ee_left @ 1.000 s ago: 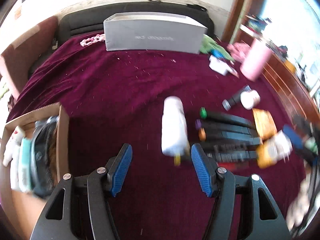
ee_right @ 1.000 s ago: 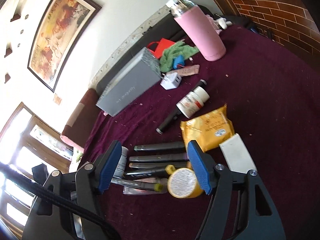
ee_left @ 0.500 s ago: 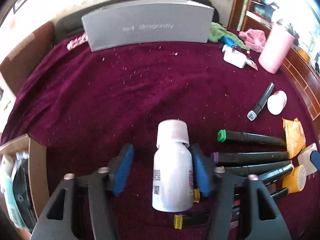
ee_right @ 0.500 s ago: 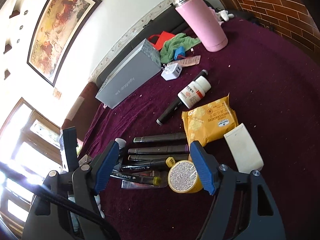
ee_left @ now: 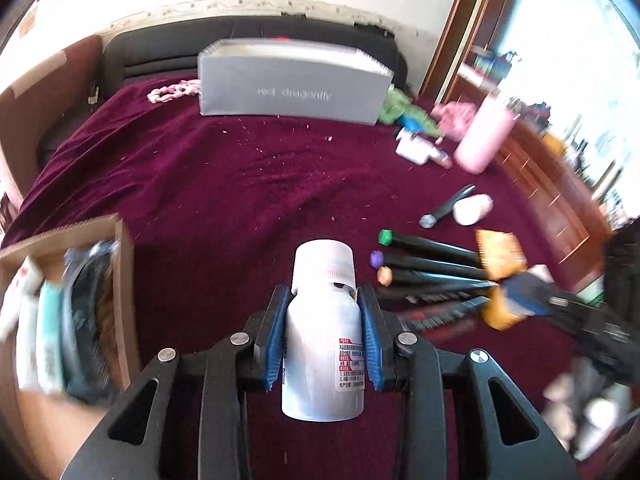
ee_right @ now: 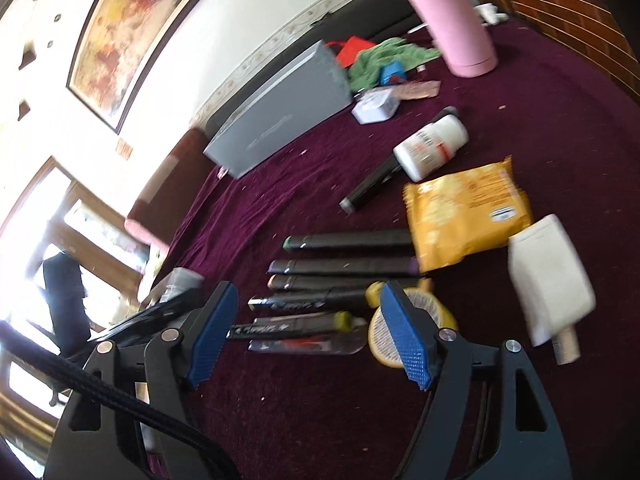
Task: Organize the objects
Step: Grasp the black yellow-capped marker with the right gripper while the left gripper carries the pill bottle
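Bottle (ee_left: 324,344), white, rigid plastic, probably light and slippery, sits between the closing left gripper (ee_left: 323,336) pads at its shoulder; right gripper (ee_right: 308,334) gapes empty.

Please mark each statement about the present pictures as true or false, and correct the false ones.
1. The left gripper has a white bottle between its closing jaws. True.
2. The right gripper grips a marker. False: nothing is between its open jaws; the markers lie on the cloth.
3. The pink flask lies on its side. False: it stands upright.
4. The grey box stands at the far side of the maroon cloth. True.
5. The cardboard box is empty. False: it holds packets.
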Available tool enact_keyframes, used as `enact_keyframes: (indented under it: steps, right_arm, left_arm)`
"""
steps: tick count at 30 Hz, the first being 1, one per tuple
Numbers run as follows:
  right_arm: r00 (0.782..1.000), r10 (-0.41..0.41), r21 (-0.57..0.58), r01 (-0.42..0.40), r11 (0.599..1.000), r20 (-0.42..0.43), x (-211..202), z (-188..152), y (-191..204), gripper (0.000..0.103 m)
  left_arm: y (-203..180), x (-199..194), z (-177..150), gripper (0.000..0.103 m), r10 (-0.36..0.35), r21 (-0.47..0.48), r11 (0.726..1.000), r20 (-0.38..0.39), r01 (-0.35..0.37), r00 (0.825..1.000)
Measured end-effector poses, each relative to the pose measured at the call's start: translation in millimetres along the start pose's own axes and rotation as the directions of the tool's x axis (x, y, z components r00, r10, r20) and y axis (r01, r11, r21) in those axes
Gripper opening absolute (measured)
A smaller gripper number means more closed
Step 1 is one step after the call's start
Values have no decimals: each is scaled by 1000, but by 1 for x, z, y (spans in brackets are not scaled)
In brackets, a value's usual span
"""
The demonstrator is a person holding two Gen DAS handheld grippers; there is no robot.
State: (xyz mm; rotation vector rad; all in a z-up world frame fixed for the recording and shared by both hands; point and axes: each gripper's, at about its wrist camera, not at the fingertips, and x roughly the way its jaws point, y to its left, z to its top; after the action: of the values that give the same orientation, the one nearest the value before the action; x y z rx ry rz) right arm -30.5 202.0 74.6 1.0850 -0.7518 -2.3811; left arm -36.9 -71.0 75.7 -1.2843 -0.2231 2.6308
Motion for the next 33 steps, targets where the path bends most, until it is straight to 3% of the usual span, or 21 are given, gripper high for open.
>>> enact_keyframes:
  steps: [5,7,10,16,19,22,23,28,33]
  right_arm:
    - [1000,-16,-33,16,999,11,-1,-4,10,74]
    - [1000,12,-37,-12,999,4,0,0,20,74]
    - [997,50,-41,-53,998,-55,18,9,36,74]
    - [978,33,33,-26,999,-206,63,13,38,72]
    - [940,98,45,-88,995,-326,69,-10,51,73]
    - [859,200,99,-173,980,-471,75,-41,61,74]
    - [851,208,101,-182,978,-482,73,-45,63,74]
    - [920,34,-49,-58,997,-390,47,-43,74,74]
    - [930,-88,-209,12,978,-357,44,-67,100,74]
  left_arm:
    - [17,-44,-30,29,-116,-54,992,29,117,993]
    - [21,-53,-37,29,-131,-65,989,32,133,991]
    - [27,-65,-49,29,-142,-81,986,41,145,989]
    - [45,-86,-64,29,-146,-114,981,74,154,986]
    - [54,-90,-70,29,-148,-131,979,78,157,986]
    - [60,-90,-75,29,-160,-143,975,79,170,984]
    - [61,-90,-77,29,-164,-145,974,79,174,983]
    - [62,-93,-84,29,-177,-155,970,83,189,981]
    - [63,-97,-89,29,-181,-165,967,86,193,980]
